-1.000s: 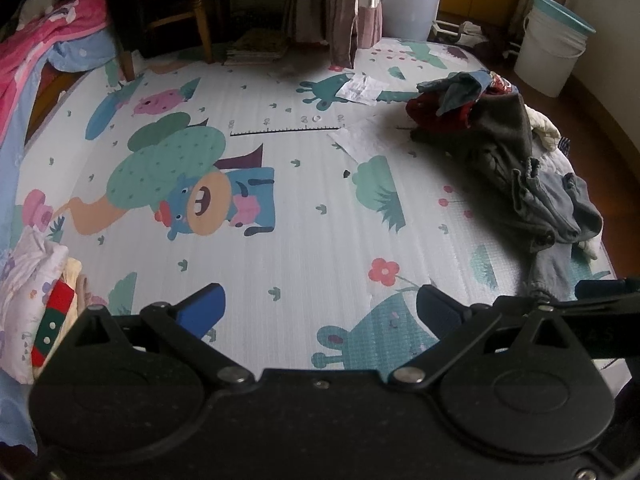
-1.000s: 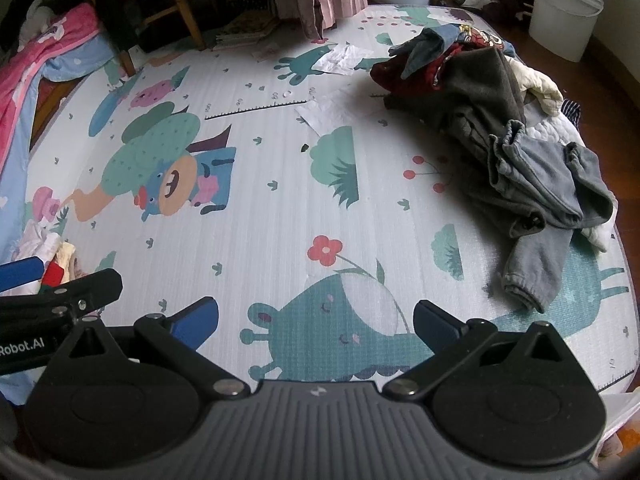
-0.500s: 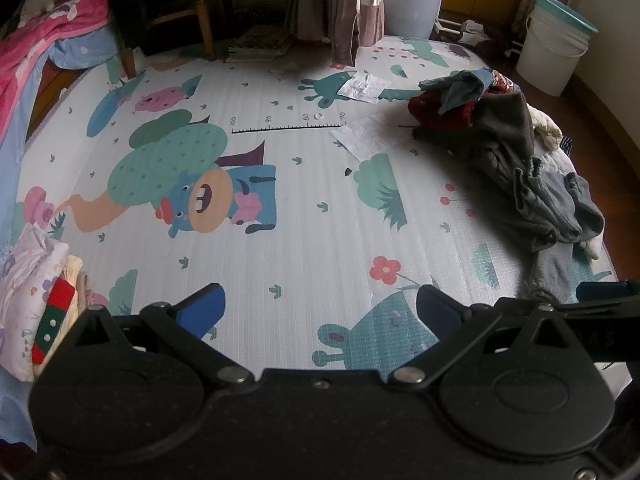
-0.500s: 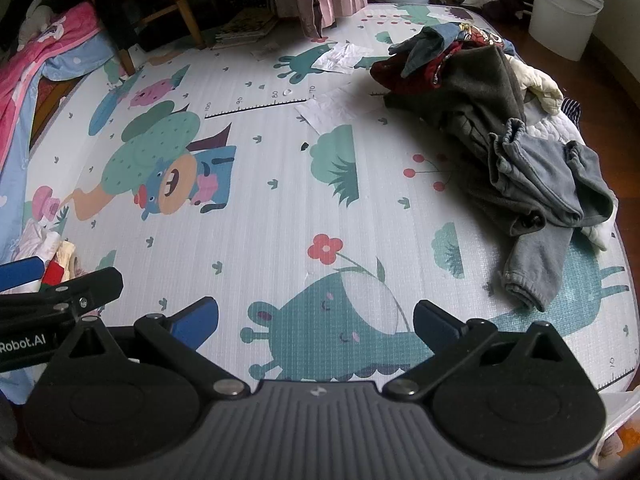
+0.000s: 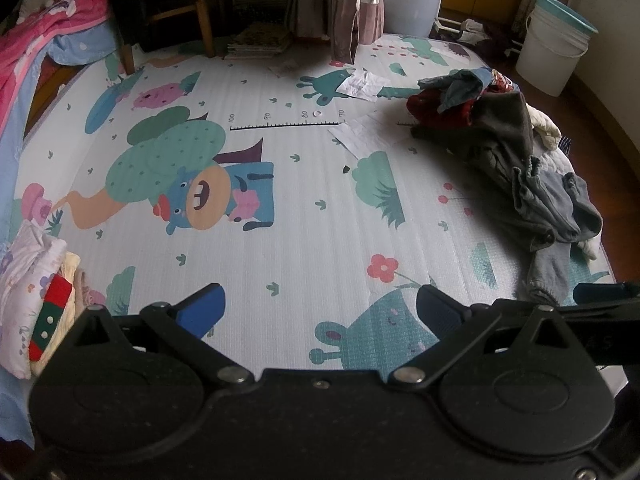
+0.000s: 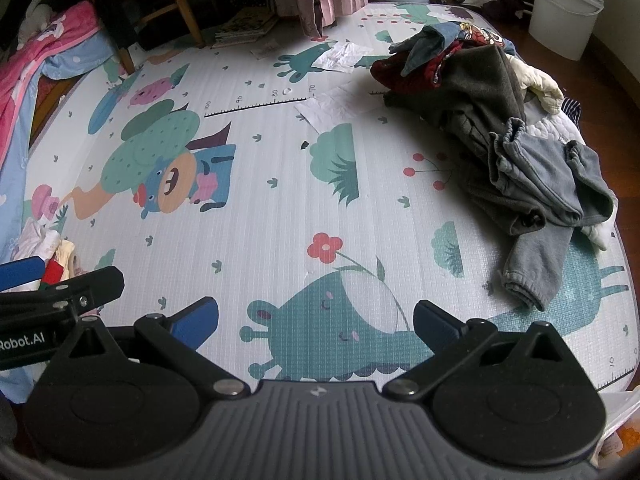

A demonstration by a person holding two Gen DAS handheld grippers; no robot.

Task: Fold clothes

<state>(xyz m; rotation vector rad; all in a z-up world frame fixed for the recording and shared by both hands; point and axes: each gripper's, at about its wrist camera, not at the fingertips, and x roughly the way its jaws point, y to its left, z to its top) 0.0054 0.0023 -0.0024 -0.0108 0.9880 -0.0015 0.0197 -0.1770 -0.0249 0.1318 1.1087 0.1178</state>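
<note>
Both the left gripper (image 5: 318, 310) and right gripper (image 6: 316, 316) hover with fingers spread, holding nothing. The unfolded clothes pile (image 6: 508, 128) lies at the play mat's (image 6: 260, 216) far right edge. Best reach for the grey sleeve cuff (image 6: 524, 286) nearest the right gripper, pinching one layer only.

Mat (image 5: 304, 240), right edge: heap of clothes (image 5: 516, 160).
Mat, left edge: stack of folded clothes (image 5: 36, 292).
Far side, near the heap: papers (image 5: 362, 136).
Beyond the far right corner: bucket (image 5: 554, 46).
</note>
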